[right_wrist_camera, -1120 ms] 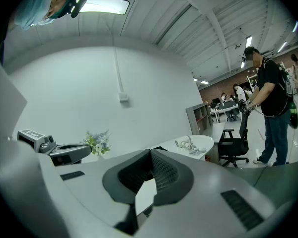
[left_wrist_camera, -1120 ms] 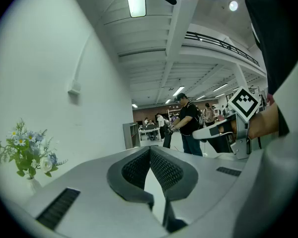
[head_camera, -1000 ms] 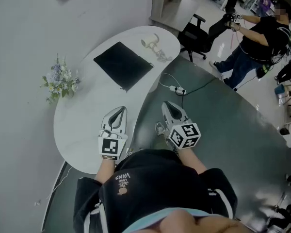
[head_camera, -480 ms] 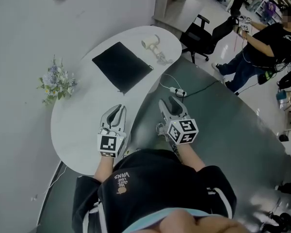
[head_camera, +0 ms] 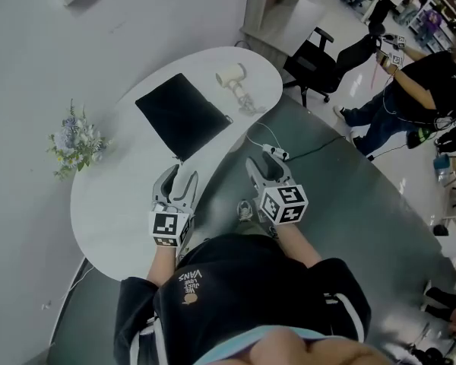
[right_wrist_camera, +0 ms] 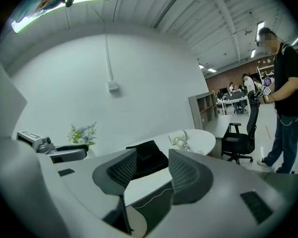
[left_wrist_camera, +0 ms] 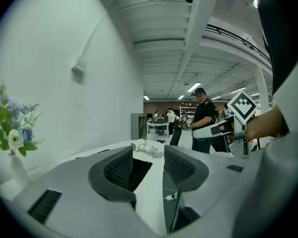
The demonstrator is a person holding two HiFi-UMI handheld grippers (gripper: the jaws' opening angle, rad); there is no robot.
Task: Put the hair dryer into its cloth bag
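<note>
A flat black cloth bag lies on the white oval table. The cream hair dryer rests past it near the far end, its cord coiled beside it. My left gripper hovers over the table's near edge, short of the bag, and its jaws are opening with nothing between them. My right gripper hangs over the dark floor beside the table, its jaws also opening on nothing. The left gripper view shows the bag and dryer ahead of the left gripper. The right gripper view has the bag and dryer beyond the right gripper.
A vase of flowers stands at the table's left edge by the wall. On the floor beside the table lies a power strip with its cable. A black office chair and a person holding grippers are beyond the table at the right.
Both grippers have moved forward toward the bag and dryer. Their jaws, shut a second ago, now stand apart.
</note>
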